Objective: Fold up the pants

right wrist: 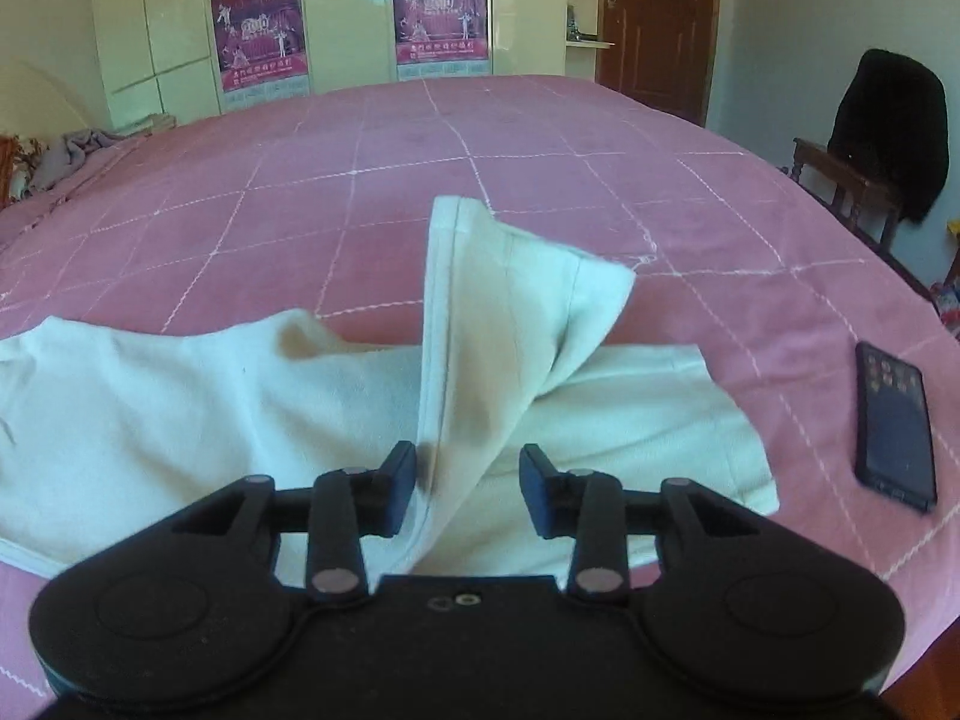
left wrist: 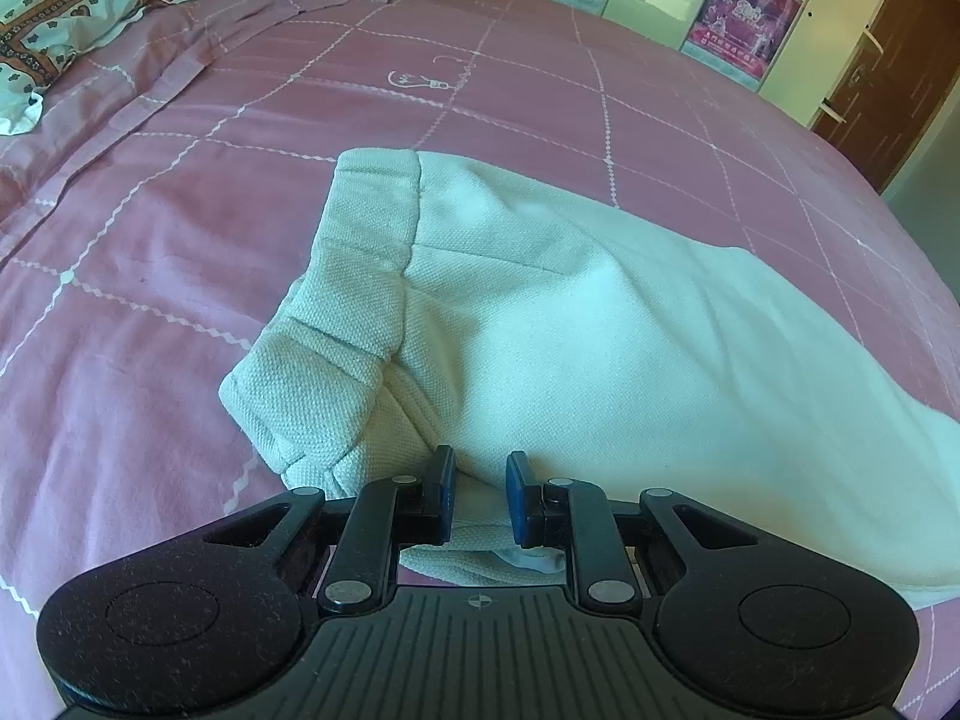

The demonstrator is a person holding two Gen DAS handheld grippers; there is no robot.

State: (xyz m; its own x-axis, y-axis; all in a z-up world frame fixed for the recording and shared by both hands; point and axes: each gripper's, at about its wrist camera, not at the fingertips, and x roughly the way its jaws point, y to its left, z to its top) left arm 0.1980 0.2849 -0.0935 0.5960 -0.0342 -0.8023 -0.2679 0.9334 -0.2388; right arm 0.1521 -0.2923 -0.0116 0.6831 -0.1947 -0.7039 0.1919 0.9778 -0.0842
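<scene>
White pants lie on the pink bedspread, waistband toward the left. My left gripper is open, its blue pads on either side of the near edge of the waist end. In the right wrist view the pants stretch left, and one leg end stands raised and twisted. My right gripper is open, with the raised leg's fabric running between the fingers, apart from both pads.
A black phone lies on the bed at the right. A patterned pillow sits at the bed's far left. A wardrobe with posters, a brown door and a chair with dark clothing stand beyond the bed.
</scene>
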